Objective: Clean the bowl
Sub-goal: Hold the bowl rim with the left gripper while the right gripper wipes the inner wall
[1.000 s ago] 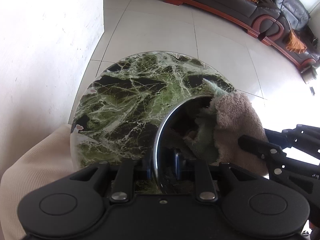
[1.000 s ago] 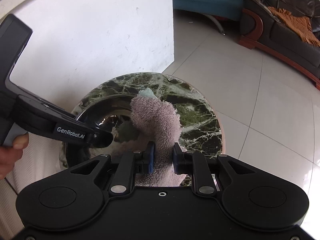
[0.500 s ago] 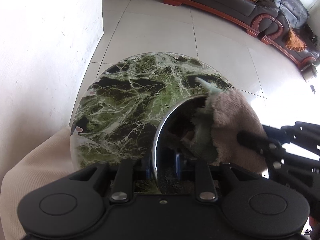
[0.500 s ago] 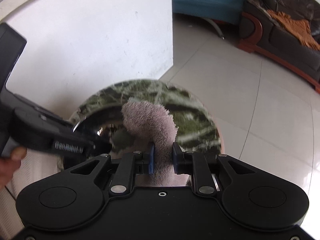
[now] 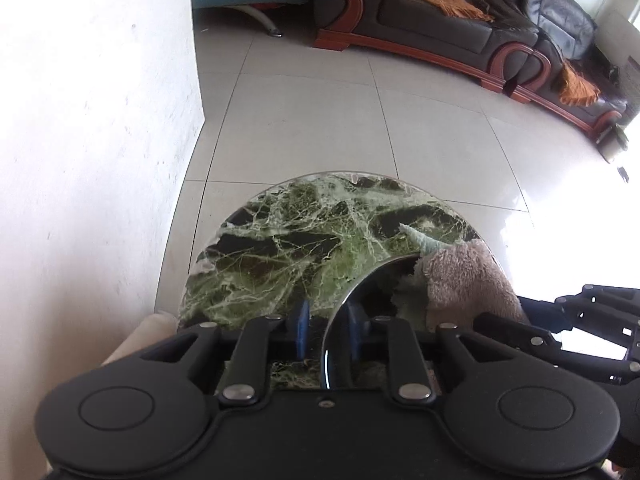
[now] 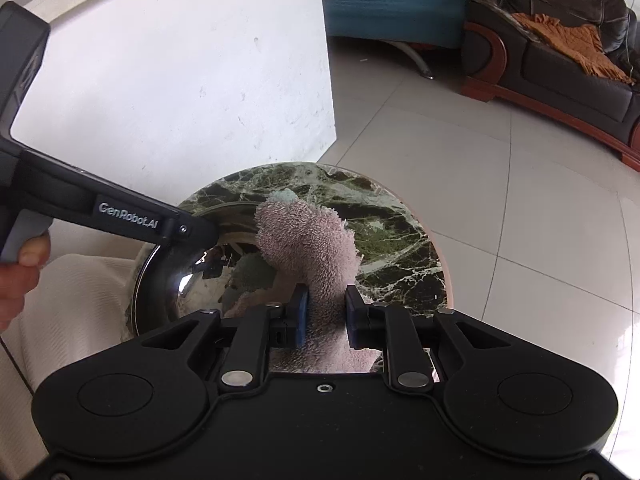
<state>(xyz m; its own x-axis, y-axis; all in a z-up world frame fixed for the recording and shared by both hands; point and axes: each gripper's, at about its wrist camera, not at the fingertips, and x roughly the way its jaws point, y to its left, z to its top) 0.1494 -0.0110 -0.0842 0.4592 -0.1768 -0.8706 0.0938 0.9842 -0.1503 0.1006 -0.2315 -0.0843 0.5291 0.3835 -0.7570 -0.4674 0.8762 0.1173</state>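
Steel bowl (image 6: 188, 280): mirror-finish, sitting tilted on the round green marble bench (image 5: 288, 252), its rim passing between the left gripper's (image 5: 326, 334) fingers (image 5: 301, 330). Those fingers have just been closing and are now pinching the rim edge-on, one blue pad outside the bowl, the other inside it. In the right wrist view the same gripper is reaching in from the left onto the bowl's far rim, a hand (image 6: 20, 276) wrapping its grip.

Towel (image 6: 312, 248): pinkish-grey terry cloth with a pale green corner at its tip, bunched upright. The right gripper's (image 6: 323, 314) fingers (image 6: 300, 316) are standing nearly closed and are clamping the towel's lower part between the blue pads; the free end is sticking up ahead of the fingertips and leaning over the bowl's rim, against the inner wall.

Bench: the bare marble is lying ahead of both pairs of fingers, beyond the bowl.

Cream fabric (image 6: 76, 312): ribbed, lying below and to the left of the bench, beside the left gripper's fingers.

White wall (image 6: 180, 80): rising to the left, beyond the bench.

Tiled floor (image 5: 320, 120): pale, glossy, stretching far ahead of the fingers.

Dark leather sofa (image 5: 460, 24): red wood trim, orange throw draped on it, standing at the far side of the floor.
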